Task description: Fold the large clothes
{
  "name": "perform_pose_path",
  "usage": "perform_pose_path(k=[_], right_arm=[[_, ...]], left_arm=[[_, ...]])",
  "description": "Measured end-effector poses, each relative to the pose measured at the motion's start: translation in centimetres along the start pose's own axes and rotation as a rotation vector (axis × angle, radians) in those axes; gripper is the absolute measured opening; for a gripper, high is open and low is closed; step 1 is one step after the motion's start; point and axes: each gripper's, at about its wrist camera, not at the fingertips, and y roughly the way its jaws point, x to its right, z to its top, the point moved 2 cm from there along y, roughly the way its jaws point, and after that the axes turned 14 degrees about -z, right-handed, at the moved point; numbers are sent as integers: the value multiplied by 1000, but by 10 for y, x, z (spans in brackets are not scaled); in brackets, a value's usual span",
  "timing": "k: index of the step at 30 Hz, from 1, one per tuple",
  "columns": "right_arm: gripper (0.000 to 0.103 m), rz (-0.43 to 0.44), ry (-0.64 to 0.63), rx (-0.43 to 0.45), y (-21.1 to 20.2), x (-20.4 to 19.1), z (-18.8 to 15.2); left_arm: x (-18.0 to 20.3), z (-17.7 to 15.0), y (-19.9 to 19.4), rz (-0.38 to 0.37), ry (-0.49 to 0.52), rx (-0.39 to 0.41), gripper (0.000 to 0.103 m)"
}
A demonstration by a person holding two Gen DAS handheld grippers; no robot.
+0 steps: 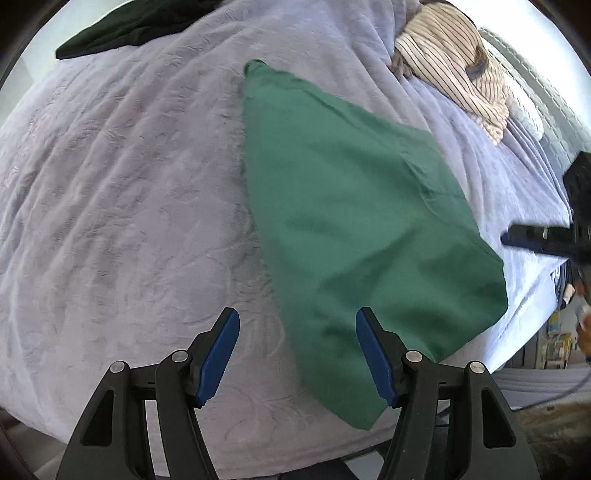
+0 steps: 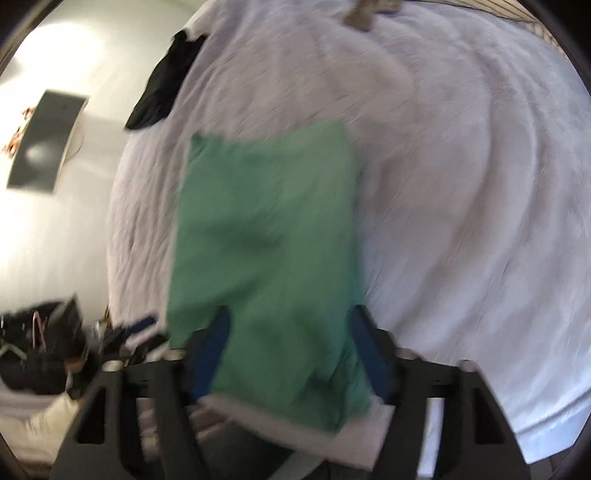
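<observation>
Lying unlabelled on the bed (image 1: 110,184): green garment (image 1: 351,221).

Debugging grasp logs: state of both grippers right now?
Left gripper: open, holding nothing, above the green garment.
Right gripper: open, fingers either side of the green garment, not clamped; view blurred.

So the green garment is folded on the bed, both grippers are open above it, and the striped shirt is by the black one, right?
Not quite. In the left wrist view the striped shirt lies apart from the black garment, on the other side of the bed. The green garment does lie folded, and the left gripper and right gripper are open.
</observation>
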Motion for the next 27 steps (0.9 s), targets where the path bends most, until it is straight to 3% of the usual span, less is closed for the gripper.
perform_pose_path(k=[2,4,5,8,11,15,20,24,27], right_arm=[[31,-54,-14,-56,8,-5,-18],[15,-144,-46,-89,22,-3,-35],[13,-181,-45,-108,30,2,-43],[12,-198,65,-162,55,32,-59],[12,-154,163,-169,70,51,-64],[10,-182,155,-165,77,54,-67],[10,-206,120,-147,43,48,-67],[10,-93,120,-7,-8,40,-62],[10,-50,105,2,-11,30,-50]], left_arm=[[4,-8,11,43,44,-34,67],[4,-19,16,57,74,-37,68],[3,-23,17,55,73,-35,69],[-4,-30,19,69,57,-16,80],[-5,-34,26,84,53,-19,80],[-5,-38,29,107,39,-17,80],[-5,-39,28,114,20,-19,80],[-1,-39,30,125,11,-15,80],[-4,-36,28,127,10,-23,81]])
